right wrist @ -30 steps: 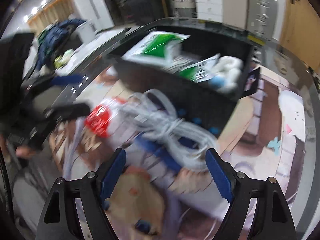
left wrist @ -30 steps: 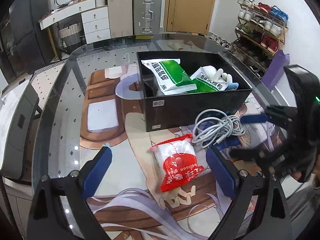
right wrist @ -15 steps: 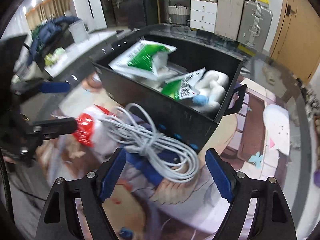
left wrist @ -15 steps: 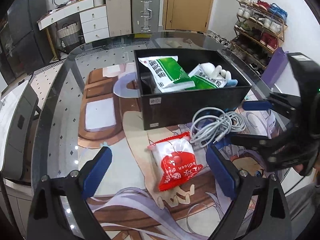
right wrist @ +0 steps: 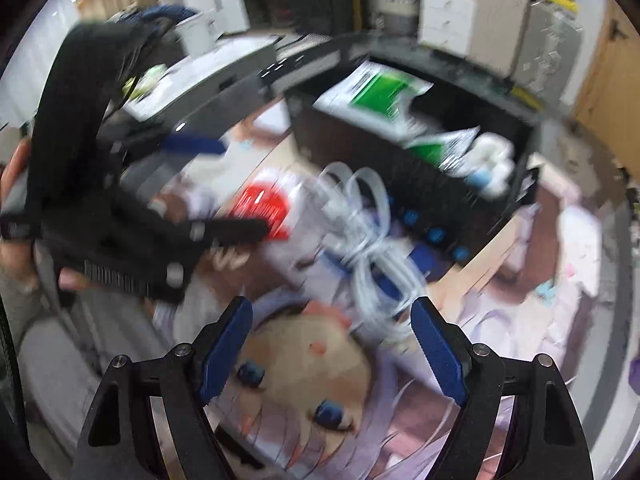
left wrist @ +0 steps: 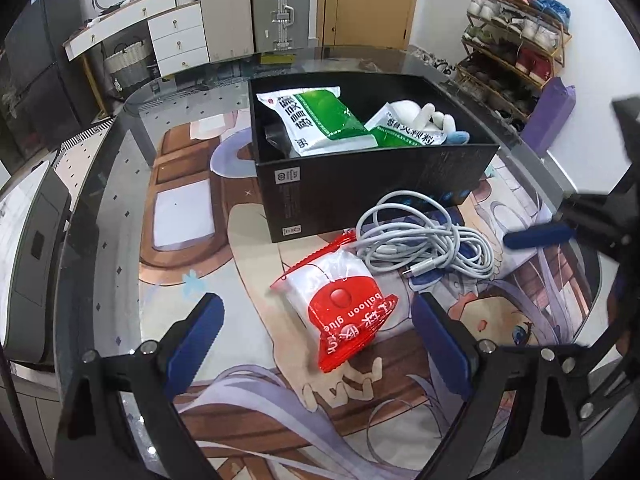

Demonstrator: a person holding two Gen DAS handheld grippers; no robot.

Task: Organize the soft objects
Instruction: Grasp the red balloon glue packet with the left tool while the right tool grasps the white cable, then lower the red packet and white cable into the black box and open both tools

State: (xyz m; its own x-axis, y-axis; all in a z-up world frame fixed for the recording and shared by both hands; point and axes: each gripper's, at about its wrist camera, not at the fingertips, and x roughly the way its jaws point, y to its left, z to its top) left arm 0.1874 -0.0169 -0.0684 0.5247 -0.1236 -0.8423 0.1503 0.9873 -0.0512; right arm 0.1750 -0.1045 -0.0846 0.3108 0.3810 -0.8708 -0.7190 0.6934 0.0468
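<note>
A red and white balloon glue packet (left wrist: pixel 340 304) lies on the printed mat, between the wide-apart fingers of my left gripper (left wrist: pixel 316 328), which is open and hovers above it. Beside it a coiled white cable (left wrist: pixel 420 240) rests against a black box (left wrist: pixel 380 196). The box holds a green and white pouch (left wrist: pixel 316 120), a second pouch (left wrist: pixel 404 132) and a white plush toy (left wrist: pixel 428 114). In the blurred right wrist view my right gripper (right wrist: pixel 332 332) is open over the mat, just short of the cable (right wrist: pixel 368 248); the packet (right wrist: pixel 264 212) and box (right wrist: pixel 440 184) lie beyond.
The glass table's rim (left wrist: pixel 100 168) curves along the left. Suitcases (left wrist: pixel 280 8) and white drawers (left wrist: pixel 176 32) stand behind, a shoe rack (left wrist: pixel 516 40) at the right. The right gripper shows at the left view's right edge (left wrist: pixel 536 236); the left gripper and a hand appear in the right view (right wrist: pixel 120 200).
The right gripper has swung sideways, so its view is blurred and the left gripper now looms larger at its left. The left gripper has barely shifted. Both stay open.
</note>
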